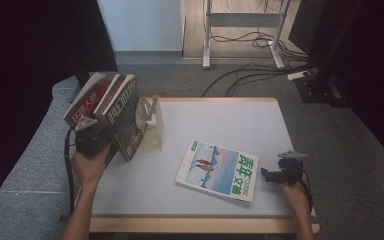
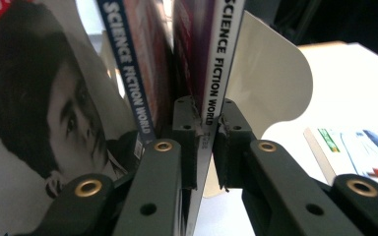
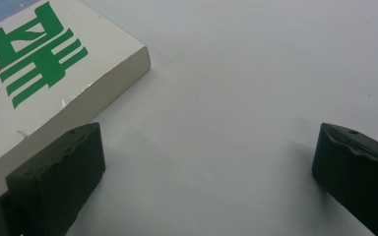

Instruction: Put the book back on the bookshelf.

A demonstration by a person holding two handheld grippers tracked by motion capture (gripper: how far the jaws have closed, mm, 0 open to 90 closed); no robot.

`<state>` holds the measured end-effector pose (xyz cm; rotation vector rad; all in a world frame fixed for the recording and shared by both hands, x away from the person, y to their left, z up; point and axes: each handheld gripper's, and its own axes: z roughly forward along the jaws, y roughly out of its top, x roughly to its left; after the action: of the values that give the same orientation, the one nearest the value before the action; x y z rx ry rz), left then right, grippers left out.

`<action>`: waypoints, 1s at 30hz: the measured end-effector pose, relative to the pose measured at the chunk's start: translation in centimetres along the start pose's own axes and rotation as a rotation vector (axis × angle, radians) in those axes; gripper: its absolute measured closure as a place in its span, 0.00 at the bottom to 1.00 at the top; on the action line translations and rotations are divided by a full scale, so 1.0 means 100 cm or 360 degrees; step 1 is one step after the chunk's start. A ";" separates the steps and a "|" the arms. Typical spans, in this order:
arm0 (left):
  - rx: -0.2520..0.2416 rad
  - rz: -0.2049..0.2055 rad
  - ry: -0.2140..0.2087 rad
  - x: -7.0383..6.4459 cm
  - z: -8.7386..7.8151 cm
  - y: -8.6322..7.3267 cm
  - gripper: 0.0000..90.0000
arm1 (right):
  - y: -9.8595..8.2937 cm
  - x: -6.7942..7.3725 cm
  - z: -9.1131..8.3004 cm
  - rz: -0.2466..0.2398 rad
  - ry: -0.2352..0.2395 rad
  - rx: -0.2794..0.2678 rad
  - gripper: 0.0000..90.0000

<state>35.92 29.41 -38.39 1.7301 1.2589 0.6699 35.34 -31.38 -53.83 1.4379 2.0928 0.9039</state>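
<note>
Left gripper clamps the white spine of a magazine printed "SCIENCE FICTION WORLD", held upright beside a white bookend at the table's left edge. Right gripper, jaws wide apart, rests beside a flat book with green characters.

"SCIENCE FICTION WORLD" on two magazine spines.

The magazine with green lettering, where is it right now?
High view: the green-lettered magazine lies flat on the table, right of centre, beside the open right gripper.
</note>
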 end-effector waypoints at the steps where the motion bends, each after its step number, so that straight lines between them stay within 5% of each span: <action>1: 0.0005 0.0005 0.0012 -0.001 0.000 0.001 0.91 | 0.000 0.000 0.000 0.0000 0.0000 0.0000 0.00; 13: 0.0010 -0.0021 0.0003 0.003 0.003 0.001 0.90 | 0.000 0.000 0.000 0.0000 0.0001 0.0000 0.00; 30: 0.0035 0.0065 -0.0153 -0.006 -0.020 -0.019 0.53 | 0.000 0.000 0.000 -0.0001 -0.0001 0.0000 0.00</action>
<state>33.17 29.73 -39.10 1.7886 1.1716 0.5910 35.33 -31.38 -53.83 1.4368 2.0928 0.9033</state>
